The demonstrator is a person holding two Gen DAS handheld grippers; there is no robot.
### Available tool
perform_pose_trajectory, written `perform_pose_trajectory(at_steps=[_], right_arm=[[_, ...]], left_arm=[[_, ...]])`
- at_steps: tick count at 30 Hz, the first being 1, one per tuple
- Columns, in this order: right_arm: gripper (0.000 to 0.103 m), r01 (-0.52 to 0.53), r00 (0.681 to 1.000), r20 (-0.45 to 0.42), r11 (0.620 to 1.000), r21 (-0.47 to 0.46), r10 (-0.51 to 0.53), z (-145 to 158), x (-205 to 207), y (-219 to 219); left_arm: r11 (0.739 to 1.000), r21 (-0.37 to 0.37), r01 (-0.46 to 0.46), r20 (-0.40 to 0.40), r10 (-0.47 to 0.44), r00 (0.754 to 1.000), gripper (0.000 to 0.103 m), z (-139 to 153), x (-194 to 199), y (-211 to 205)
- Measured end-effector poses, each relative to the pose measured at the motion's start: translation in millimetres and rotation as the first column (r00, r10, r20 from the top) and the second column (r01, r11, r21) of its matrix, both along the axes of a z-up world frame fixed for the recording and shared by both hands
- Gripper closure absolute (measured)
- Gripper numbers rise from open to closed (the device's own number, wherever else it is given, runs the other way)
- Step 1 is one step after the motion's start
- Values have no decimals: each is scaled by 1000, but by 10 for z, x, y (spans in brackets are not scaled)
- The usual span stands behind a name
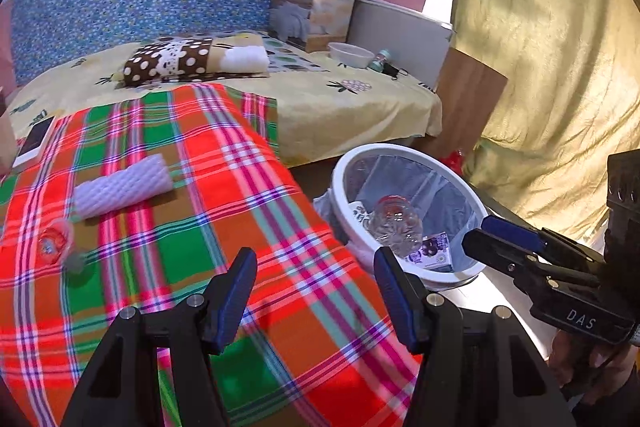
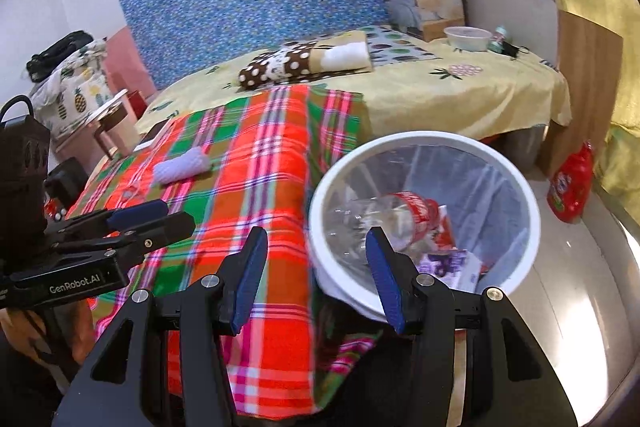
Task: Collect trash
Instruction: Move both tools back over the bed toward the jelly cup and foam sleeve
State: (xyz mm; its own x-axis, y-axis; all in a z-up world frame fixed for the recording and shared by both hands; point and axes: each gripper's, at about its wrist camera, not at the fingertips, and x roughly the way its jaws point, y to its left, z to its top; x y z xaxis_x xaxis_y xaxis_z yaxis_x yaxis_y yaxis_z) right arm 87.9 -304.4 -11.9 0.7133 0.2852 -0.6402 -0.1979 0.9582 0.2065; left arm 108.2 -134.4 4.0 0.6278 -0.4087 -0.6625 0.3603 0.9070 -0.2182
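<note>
A white round trash bin [image 1: 340, 183] [image 2: 532, 211] with a clear liner stands on the floor beside the plaid-covered table [image 1: 200, 227] [image 2: 256, 187]. Inside it lie a clear plastic bottle with a red label [image 1: 394, 223] [image 2: 384, 215] and a purple carton [image 1: 430, 247] [image 2: 444, 261]. On the plaid cloth lie a white foam sleeve [image 1: 122, 185] [image 2: 182, 165] and a small crumpled clear-and-red wrapper [image 1: 56, 241]. My left gripper [image 1: 316, 291] is open and empty over the cloth's right part. My right gripper [image 2: 316, 267] is open and empty at the bin's near-left rim.
A bed with a yellow sheet [image 1: 320, 107] [image 2: 440, 91] holds a folded blanket [image 1: 192, 57], a box [image 1: 312, 7], and a white bowl [image 1: 350, 55]. A phone [image 1: 34, 141] lies on the cloth's far left. A red bag [image 2: 572, 183] sits on the floor by a wooden board.
</note>
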Motion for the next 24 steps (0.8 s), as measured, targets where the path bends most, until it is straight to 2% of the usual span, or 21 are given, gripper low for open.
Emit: perform_pose_trajectory(at_steps=[16, 24], right_arm=[[50, -132, 991, -10, 991, -4, 132, -20, 9, 425], [50, -200, 980, -24, 980, -19, 199, -45, 110, 664]], left_arm=[[993, 20, -115, -6, 115, 993, 43, -107, -128, 490], [978, 38, -204, -32, 205, 978, 43, -199, -64, 846]])
